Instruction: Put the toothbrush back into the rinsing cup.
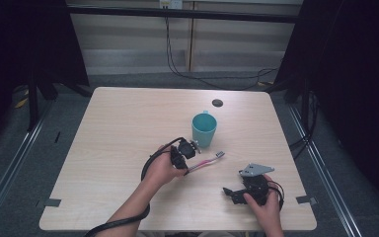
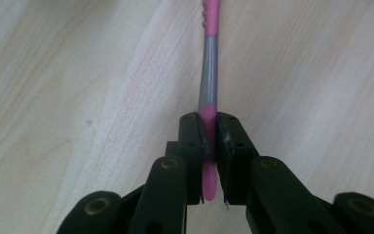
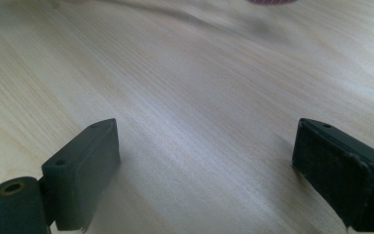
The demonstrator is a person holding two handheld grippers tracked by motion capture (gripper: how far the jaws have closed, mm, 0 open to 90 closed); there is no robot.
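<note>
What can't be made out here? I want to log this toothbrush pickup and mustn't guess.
- Toothbrush: in the left gripper view the top edge cuts off its head; the left gripper, clamped on the handle, hides part of it.
- Bristles: too small in the high view.
- Cup: its contents, too small in the high view.
- Right gripper: a blurred pink-dark shape at the top edge, cut off.

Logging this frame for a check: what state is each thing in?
Toothbrush: lying on the table, handle clamped.
Cup: upright, apart from the toothbrush; contents can't be told.
Left tongs: shut on the toothbrush.
Right tongs: open, nothing between them, low over the table.
</note>
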